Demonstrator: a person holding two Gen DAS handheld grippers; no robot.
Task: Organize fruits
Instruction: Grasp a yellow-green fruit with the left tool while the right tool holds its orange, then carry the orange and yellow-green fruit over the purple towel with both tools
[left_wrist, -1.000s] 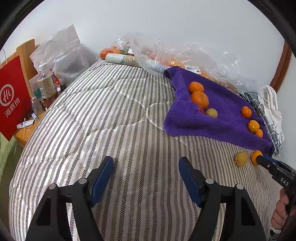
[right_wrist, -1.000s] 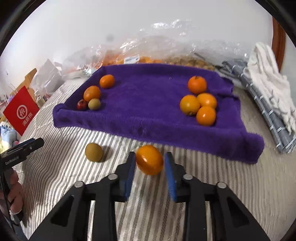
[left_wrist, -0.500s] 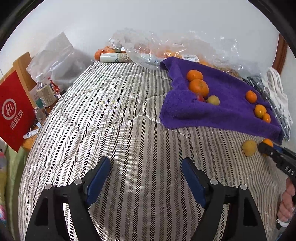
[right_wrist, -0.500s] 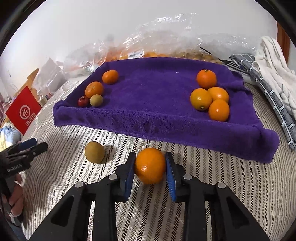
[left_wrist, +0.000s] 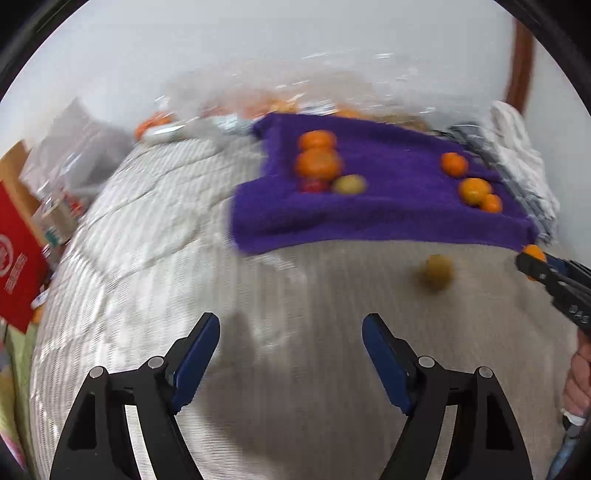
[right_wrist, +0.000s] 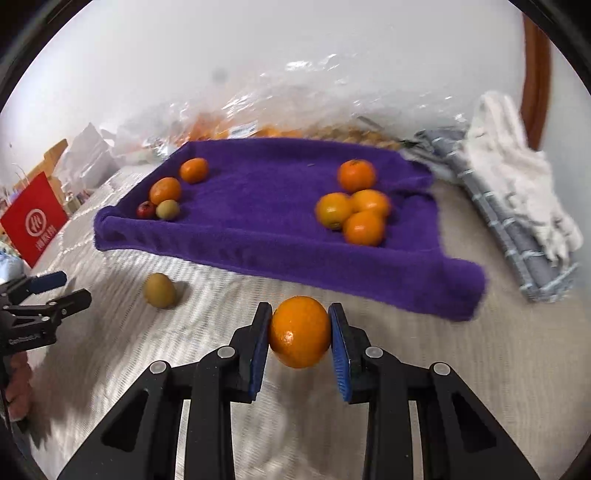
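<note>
Blur smears perhaps a kiwi (left_wrist: 437, 271); left tongs (left_wrist: 290, 354) gape empty, right tongs (right_wrist: 299, 334) clamp orange (right_wrist: 299, 332).

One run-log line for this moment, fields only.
right tongs: shut on orange | left tongs: open, empty | kiwi: loose on bedspread | purple towel: two fruit groups

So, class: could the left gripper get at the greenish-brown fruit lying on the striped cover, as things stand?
Probably yes. The left gripper has its jaws open and empty, and the greenish-brown fruit lies alone on the striped cover, in front of the purple towel, with nothing between them.
</note>
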